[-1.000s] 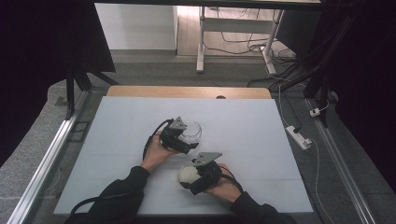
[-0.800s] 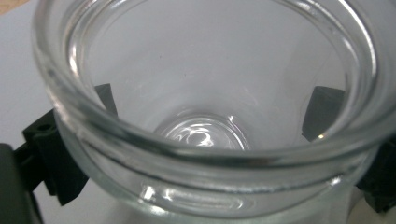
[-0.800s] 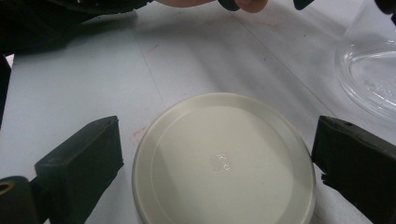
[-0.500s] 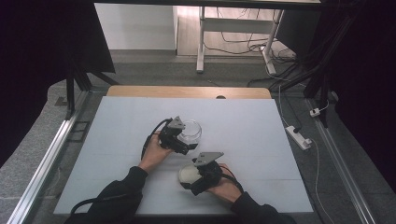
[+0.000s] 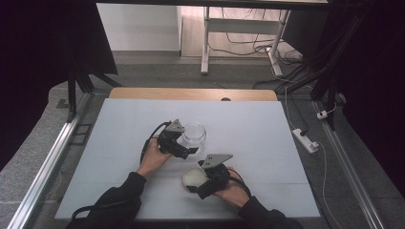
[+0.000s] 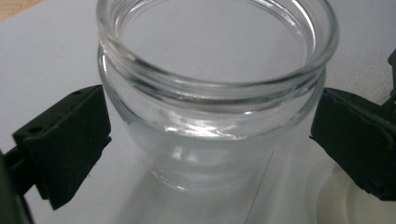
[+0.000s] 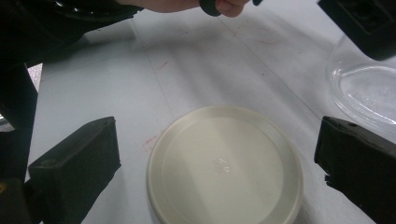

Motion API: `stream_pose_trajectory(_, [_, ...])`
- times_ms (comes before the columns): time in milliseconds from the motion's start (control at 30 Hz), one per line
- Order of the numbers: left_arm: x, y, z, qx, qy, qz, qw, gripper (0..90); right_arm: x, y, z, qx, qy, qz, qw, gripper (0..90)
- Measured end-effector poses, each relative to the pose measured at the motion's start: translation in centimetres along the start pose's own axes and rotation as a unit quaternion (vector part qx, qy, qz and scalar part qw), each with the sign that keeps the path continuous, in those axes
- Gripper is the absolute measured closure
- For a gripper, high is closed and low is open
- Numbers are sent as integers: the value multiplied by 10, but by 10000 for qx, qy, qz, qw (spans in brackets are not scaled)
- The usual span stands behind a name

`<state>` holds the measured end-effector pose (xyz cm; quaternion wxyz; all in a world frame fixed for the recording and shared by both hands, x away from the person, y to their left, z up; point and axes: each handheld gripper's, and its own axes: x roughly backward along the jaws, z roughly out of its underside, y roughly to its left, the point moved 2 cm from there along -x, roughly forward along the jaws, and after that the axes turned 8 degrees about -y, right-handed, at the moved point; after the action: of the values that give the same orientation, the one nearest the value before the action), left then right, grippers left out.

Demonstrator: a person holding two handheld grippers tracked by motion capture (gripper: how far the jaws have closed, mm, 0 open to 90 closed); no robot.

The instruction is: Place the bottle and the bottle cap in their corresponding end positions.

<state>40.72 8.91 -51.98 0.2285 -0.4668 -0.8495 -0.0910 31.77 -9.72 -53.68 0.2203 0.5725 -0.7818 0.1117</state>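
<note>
Even overhead light, soft close-up focus

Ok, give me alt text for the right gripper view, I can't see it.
A cream round lid lies flat on the white table, between the open right gripper's two black fingers, neither touching it. A clear glass jar stands at the right edge.

Black sleeves (image 5: pixel 117 200), black 2-jaw grippers (image 5: pixel 191 151)

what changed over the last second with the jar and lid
Nothing visibly changed. The left gripper stands open around the glass jar, jaws flanking it with slight gaps, and the right gripper is open around the cream lid lying on the table.
</note>
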Motion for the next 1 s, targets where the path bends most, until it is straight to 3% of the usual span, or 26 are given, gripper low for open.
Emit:
stream_pose_trajectory(233, [10,-2,2,8,62,20,10000,0,7,1,-3,-72,-99,-37,9999,0])
stream_pose_trajectory(400, [20,-2,4,135,1,28,9999,0,10,1,-5,-76,-134,-17,9999,0])
stream_pose_trajectory(533, [27,-3,4,265,-101,217,9994,0,14,0,-6,-107,-184,24,9998,0])
stream_pose_trajectory(1000, [49,-19,5,254,-115,371,9989,0,26,2,-10,-62,-229,183,9996,0])
